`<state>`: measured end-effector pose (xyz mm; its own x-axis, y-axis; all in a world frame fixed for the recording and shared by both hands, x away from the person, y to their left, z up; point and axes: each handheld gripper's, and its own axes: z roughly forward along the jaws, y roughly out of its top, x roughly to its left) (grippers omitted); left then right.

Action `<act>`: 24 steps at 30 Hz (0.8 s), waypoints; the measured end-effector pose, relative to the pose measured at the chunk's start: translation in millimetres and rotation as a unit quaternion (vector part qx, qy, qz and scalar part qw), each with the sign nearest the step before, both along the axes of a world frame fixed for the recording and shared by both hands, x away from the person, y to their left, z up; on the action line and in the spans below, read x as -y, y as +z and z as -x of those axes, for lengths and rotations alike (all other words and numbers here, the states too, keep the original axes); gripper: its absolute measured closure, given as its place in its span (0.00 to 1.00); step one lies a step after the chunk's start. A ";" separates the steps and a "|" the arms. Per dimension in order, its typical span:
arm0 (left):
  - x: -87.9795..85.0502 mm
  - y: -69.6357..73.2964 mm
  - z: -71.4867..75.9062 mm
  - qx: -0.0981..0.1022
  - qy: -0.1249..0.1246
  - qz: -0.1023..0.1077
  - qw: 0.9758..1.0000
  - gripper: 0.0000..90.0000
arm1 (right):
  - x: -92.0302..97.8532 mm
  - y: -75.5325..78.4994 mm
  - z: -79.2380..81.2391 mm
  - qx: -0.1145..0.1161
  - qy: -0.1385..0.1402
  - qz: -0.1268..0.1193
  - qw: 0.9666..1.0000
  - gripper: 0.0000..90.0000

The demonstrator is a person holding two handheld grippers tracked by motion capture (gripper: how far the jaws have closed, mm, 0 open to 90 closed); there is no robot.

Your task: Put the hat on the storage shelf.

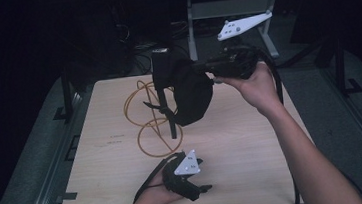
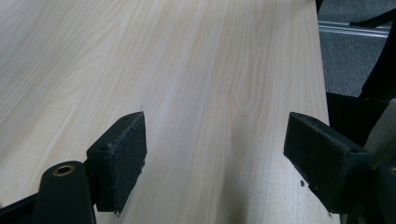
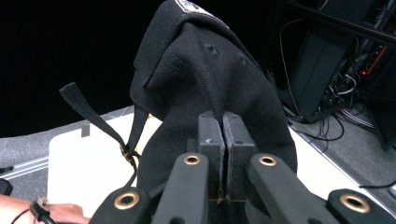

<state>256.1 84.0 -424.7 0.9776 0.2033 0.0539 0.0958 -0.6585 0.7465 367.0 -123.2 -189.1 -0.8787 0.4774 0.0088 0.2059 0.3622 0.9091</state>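
Observation:
A black cap [image 1: 185, 84] with a dangling strap [image 1: 171, 118] hangs in the air above the far half of the wooden table [image 1: 127, 187]. My right gripper [image 1: 205, 69] is shut on the cap's fabric and holds it up from the right side. In the right gripper view the two pads [image 3: 211, 135] press together on a fold of the cap [image 3: 201, 74], and the strap [image 3: 88, 116] hangs at the left. My left gripper [image 1: 205, 190] rests low near the table's front edge, open, with only bare wood between its fingers [image 2: 121, 158].
A yellow cable [image 1: 143, 120] lies in loops on the table under and left of the cap. Behind the table stand a metal frame [image 1: 230, 12] and dark equipment with wires [image 3: 327, 84]. Metal rails [image 1: 50, 170] run along the table's sides.

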 end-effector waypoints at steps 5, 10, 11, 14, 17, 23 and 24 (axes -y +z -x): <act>0.2 -0.6 0.0 0.001 -0.002 -0.003 1.000 0.23 | -14.0 4.0 -4.8 -0.003 0.011 0.002 1.000 0.98; 0.9 -1.8 -0.4 -0.001 -0.004 -0.004 1.000 0.23 | -27.7 6.1 -10.0 -0.009 0.023 0.005 1.000 0.98; 1.2 -2.4 -0.9 0.001 -0.005 -0.004 1.000 0.23 | -30.5 6.6 -11.2 -0.006 0.027 0.008 1.000 0.98; 1.5 -2.6 -0.7 0.000 -0.008 -0.003 1.000 0.23 | -40.4 8.8 -14.1 -0.010 0.033 0.009 0.999 0.98; 0.7 -2.1 -1.5 -0.001 -0.004 0.003 1.000 0.23 | -50.5 11.1 -17.9 -0.013 0.041 0.012 0.999 0.98; -0.4 -1.3 -1.9 -0.003 -0.002 0.004 1.000 0.23 | -63.3 13.6 -21.9 -0.014 0.050 0.020 0.998 0.98; 0.2 -1.6 -1.6 -0.002 -0.004 0.004 1.000 0.23 | -66.8 14.3 -23.0 -0.016 0.052 0.019 0.998 0.98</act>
<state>257.7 83.9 -426.4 0.9793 0.1967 0.0482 0.0942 -0.6532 0.7513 389.9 -56.4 -174.8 -0.9227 0.3849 0.0203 0.1938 0.4176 0.8877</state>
